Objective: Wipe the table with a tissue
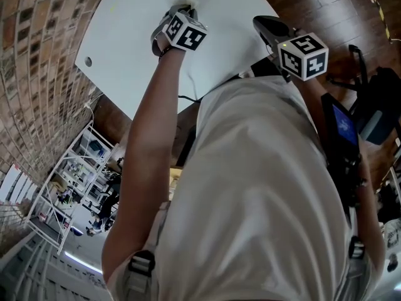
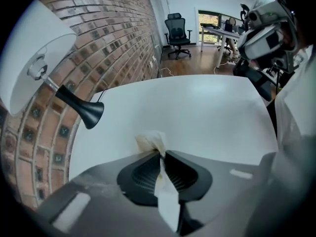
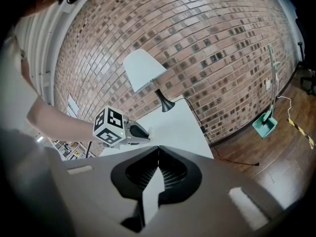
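The left tool [image 2: 162,153] is clamped on the tissue [image 2: 152,141]. A strip of it runs back between the pinched jaws, and a crumpled wad bunches out past the tips. The wad sits low over the white tabletop [image 2: 207,112] and seems to touch it, though I cannot tell contact for certain. With the wad out ahead of the tips, it would be paper and not plastic that meets the surface, and the steep downward point of the tool suits pressing for a wipe. The right tool [image 3: 158,151] has its jaws together on nothing and is held off the near edge, likely just kept out of the way.

Only the left gripper view shows the tissue and the grip. In the head view the left tool's tips are largely covered by its marker cube [image 1: 185,31], and the tissue barely shows. That view does show the left arm [image 1: 147,137] stretched far across the tabletop. The right gripper view shows the left tool from the side, set down at the tabletop. It also shows a white-shaded lamp [image 3: 144,69] standing at the far end by the brick wall [image 3: 207,53].
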### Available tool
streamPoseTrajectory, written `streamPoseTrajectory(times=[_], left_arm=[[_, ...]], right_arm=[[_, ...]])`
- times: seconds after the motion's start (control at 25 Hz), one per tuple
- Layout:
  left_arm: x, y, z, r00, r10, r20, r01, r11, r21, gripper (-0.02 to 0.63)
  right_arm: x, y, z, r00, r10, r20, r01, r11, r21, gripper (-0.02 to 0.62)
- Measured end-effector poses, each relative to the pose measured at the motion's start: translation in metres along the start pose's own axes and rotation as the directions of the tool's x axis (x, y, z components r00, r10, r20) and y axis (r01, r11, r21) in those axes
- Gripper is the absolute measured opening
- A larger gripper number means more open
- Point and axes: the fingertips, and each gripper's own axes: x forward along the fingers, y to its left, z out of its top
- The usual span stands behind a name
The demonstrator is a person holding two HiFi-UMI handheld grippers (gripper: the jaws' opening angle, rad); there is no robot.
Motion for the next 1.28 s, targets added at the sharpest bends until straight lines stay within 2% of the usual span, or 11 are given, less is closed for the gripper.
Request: streamPoseTrajectory(times=[0.12,0.44,0.6,0.68,0.76,0.84,1.0,1.12,1.28], left_arm=[[-0.001,-0.012,0.015,1.0,-0.012,0.018,0.011,0.999,0.041,0.035],[-0.005,-0.049,0.041,0.999,-0.024,0.048,0.021,0.998,0.066,0.035],[-0.006,-0.072,0.058,0.993,-0.076,0.09,0.075,0.997,0.015,0.035],[-0.01,-0.084,0.062,0.984,-0.125,0.127,0.133,0.989,-0.059,0.038],[-0.017,-0.101,0.065,0.965,-0.193,0.177,0.22,0.965,-0.145,0.038],[-0.029,-0.122,0.067,0.935,-0.259,0.241,0.309,0.931,-0.196,0.04],[-0.063,-0.155,0.065,0.855,-0.342,0.391,0.455,0.855,-0.25,0.04],[-0.083,-0.164,0.057,0.802,-0.343,0.488,0.528,0.79,-0.312,0.04],[-0.094,-0.151,0.038,0.785,-0.257,0.563,0.536,0.738,-0.41,0.04]], right_arm=[[-0.002,0.0,-0.002,1.0,0.0,0.001,0.0,1.0,0.0,0.009],[-0.018,-0.011,-0.006,1.0,-0.023,0.002,0.023,1.0,-0.005,0.009],[-0.031,-0.025,-0.001,0.999,-0.053,0.014,0.053,0.999,-0.01,0.009],[-0.035,-0.032,0.002,0.997,-0.068,0.022,0.068,0.998,-0.002,0.009],[-0.038,-0.037,0.007,0.997,-0.076,0.03,0.076,0.997,0.001,0.009],[-0.038,-0.038,0.013,0.996,-0.077,0.041,0.077,0.997,-0.004,0.009],[-0.03,-0.029,0.024,0.997,-0.055,0.06,0.057,0.998,-0.021,0.009],[-0.024,-0.019,0.024,0.998,-0.031,0.056,0.033,0.999,-0.033,0.009],[-0.022,-0.008,0.017,0.999,-0.015,0.032,0.017,0.998,-0.057,0.009]])
